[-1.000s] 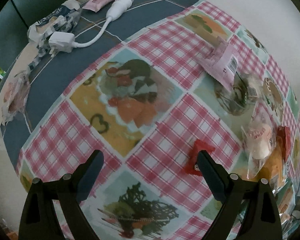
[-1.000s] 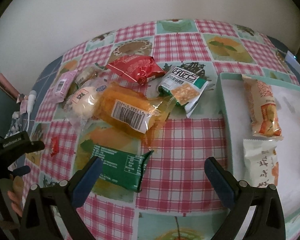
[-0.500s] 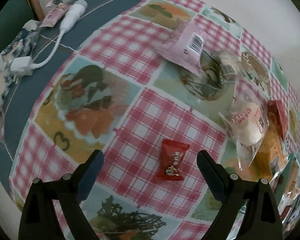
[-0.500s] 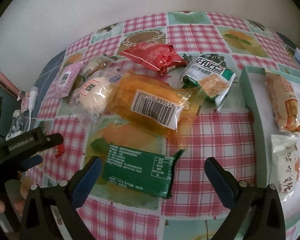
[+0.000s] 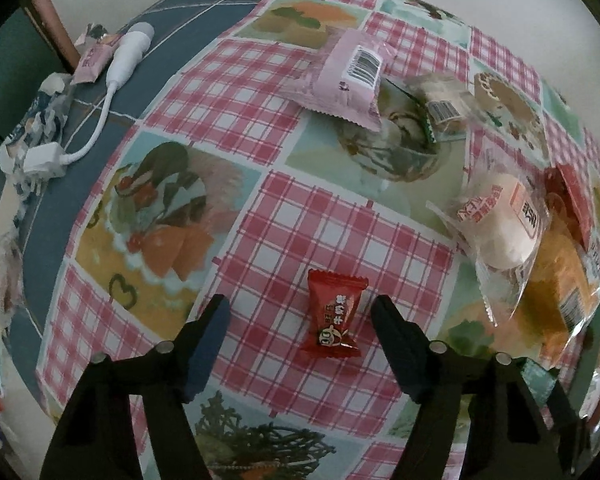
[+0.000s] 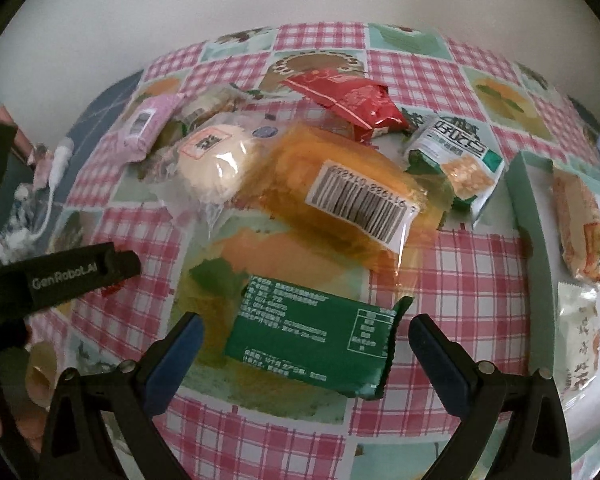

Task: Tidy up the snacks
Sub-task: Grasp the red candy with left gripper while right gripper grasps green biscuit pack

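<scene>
Against the frames a second ago, we note that the small red candy (image 5: 333,316), then half hidden behind the right finger of the left gripper (image 5: 300,326), now lies in plain sight between that gripper's fingers, and that the green packet (image 6: 314,338) has come from the left side of the right wrist view to sit between the fingers of the right gripper (image 6: 305,341). The left gripper's fingers (image 5: 206,342) stand wide apart; the candy lies flat on the checked worktop (image 5: 260,80) nearer the right finger, and we see no contact with either. The right gripper's fingers (image 6: 174,354) are likewise spread wide on either side of the green packet, gripping nothing; the packet's right end lies close to the right finger, and we cannot tell whether they touch. Behind the green packet lie an orange barcoded pack (image 6: 340,196), a clear-wrapped bun (image 6: 216,168), a red pouch (image 6: 352,102), a pink packet (image 6: 148,128) and a green-and-white cracker packet (image 6: 456,156), loosely heaped. The teal-rimmed tray (image 6: 534,232) at the right edge holds two packets, an orange-printed one (image 6: 578,224) and a white one (image 6: 584,332) nearer the camera. A white charger with cable (image 5: 112,92) lies at the worktop's far left.
</scene>
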Tool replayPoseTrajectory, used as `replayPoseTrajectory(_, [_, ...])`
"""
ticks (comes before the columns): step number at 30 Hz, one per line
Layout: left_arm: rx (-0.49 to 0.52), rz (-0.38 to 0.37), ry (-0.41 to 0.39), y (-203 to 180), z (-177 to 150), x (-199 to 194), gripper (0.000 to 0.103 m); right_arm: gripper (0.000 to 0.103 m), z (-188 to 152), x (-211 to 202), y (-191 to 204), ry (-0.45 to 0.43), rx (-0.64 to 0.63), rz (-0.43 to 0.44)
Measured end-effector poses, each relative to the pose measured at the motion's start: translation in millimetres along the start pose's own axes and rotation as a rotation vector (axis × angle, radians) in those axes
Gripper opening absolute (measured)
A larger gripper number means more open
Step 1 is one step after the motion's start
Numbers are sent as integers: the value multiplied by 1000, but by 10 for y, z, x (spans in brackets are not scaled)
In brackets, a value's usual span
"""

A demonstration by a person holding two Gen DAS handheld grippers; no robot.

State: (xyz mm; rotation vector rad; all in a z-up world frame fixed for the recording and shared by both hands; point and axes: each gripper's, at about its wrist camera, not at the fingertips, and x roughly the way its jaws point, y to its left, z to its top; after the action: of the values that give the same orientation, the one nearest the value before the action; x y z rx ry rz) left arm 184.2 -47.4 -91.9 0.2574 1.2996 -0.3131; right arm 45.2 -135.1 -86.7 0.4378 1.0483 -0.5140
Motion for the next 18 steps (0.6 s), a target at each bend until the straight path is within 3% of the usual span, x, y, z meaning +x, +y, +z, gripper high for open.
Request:
replayPoseTrajectory(2, [9, -2, -8, -37, -31, -30, 58, 103, -16, 27, 51, 2, -25, -19])
replayPoseTrajectory(12, [31, -2, -15, -294, -17, -39, 37, 103, -38, 112, 155, 11, -61, -64])
replayPoseTrajectory(15, [17, 0, -17, -181, -11, -90, 31, 103, -61, 79, 61, 13, -44, -66])
replayPoseTrajectory(18, [10, 4, -18, -180, -8, -86, 22, 93, -32, 63, 3, 7, -39, -71])
